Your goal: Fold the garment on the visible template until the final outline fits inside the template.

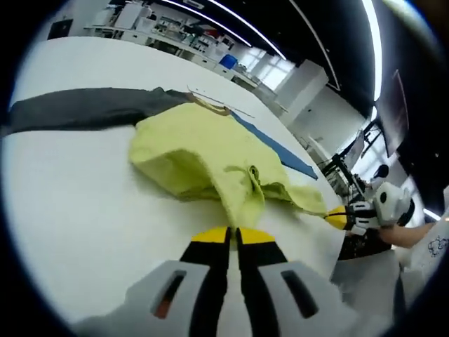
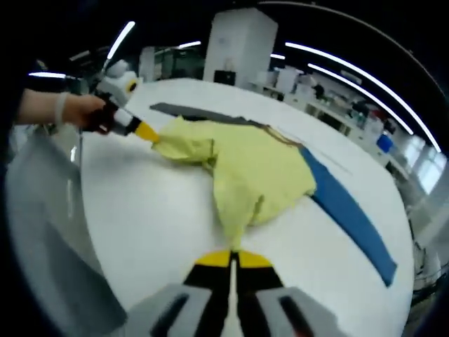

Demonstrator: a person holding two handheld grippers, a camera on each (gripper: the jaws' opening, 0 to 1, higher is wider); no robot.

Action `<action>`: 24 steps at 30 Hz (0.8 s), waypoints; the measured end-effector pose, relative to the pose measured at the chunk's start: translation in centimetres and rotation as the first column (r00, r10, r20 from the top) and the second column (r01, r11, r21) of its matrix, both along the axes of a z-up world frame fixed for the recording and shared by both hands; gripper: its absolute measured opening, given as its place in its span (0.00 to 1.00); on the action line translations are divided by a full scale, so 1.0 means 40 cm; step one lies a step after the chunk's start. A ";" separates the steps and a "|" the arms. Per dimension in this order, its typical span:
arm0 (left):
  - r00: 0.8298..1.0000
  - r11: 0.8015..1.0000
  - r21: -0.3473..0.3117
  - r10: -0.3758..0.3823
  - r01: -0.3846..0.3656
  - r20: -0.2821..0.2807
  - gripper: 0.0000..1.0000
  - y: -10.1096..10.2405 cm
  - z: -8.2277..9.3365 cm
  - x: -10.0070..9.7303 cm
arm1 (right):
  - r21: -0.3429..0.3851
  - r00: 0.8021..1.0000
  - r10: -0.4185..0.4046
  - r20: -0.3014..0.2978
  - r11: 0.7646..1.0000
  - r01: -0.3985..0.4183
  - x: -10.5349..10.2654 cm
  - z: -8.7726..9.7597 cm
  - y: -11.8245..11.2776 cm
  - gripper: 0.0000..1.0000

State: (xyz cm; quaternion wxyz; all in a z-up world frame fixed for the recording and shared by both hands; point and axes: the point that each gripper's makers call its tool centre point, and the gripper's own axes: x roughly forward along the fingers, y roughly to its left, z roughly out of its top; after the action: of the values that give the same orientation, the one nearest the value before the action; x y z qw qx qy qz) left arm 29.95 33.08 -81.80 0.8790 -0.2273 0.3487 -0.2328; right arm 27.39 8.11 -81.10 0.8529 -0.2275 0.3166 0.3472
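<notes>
One garment: a yellow garment [image 1: 210,158] [image 2: 249,172] lay bunched on the white table [image 1: 77,210] [image 2: 154,225], partly over the template.
Long axis: as I saw it in the right gripper view, the cloth ran from a narrow tail at my right jaws up to a broad body, with one drawn-out corner stretching to the upper left toward the other tool.
Pointing: I could see a brownish neck edge on the far side, next to the dark strip; the tail ends pointed at the two grippers.
Template, blue part: a blue strip [image 1: 277,147] [image 2: 347,210] came out from under the cloth and ran away along the table; in the right gripper view it ran to the lower right.
Template, dark part: a dark grey strip [image 1: 77,109] [image 2: 200,112] lay beyond the garment, and I saw the cloth overlapping its near end.
Left gripper: the left gripper [image 1: 232,239] [image 2: 151,132] had its yellow-tipped jaws pressed together on a tail of the yellow fabric; in the right gripper view a person's hand [image 2: 81,111] held it at the drawn-out corner.
Right gripper: the right gripper [image 2: 232,256] [image 1: 338,217] was likewise clamped, jaws together, on the narrow end of the cloth; in the left gripper view its yellow tip touched the garment's corner.
Surroundings: benches and ceiling light strips [image 2: 358,70] stood well apart from the table.
</notes>
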 end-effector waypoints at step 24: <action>0.989 0.995 0.032 0.097 -0.094 -0.115 0.01 0.151 0.000 -0.150 | -0.141 0.999 0.050 0.022 0.989 -0.046 -0.087 0.021 -0.112 0.00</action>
State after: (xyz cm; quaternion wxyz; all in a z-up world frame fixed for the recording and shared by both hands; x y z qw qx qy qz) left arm 23.95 39.13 -81.80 0.8701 -0.2455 0.3911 -0.1722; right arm 23.93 3.62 -80.27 0.8300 -0.2989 0.3241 0.3417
